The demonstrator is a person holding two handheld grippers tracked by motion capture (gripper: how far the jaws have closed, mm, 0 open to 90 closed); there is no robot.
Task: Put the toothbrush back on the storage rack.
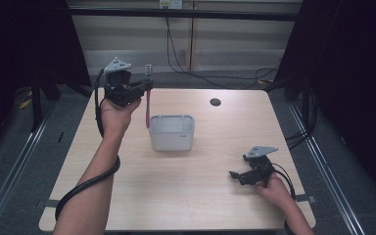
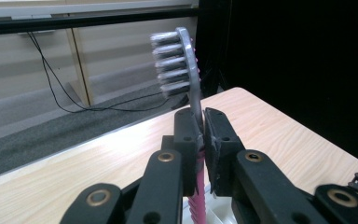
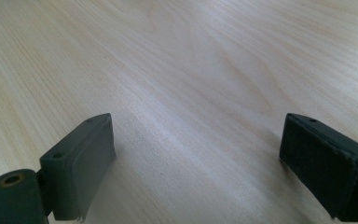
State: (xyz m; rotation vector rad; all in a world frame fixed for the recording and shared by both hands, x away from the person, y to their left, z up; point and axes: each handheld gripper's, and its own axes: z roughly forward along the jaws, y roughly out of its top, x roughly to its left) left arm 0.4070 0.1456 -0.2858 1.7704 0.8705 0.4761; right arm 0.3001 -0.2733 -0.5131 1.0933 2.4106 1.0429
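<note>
High view: left gripper (image 1: 146,88) holds a toothbrush (image 1: 148,100) upright, just left of the white bin (image 1: 172,132). Left gripper view: jaws clamped on its neck. Right gripper view: jaws wide apart above bare table (image 3: 191,70).

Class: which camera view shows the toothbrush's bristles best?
The left gripper view: the toothbrush stands upright in the left claw, bristles sharp. In the high view it looks tiny beside the bin.
</note>
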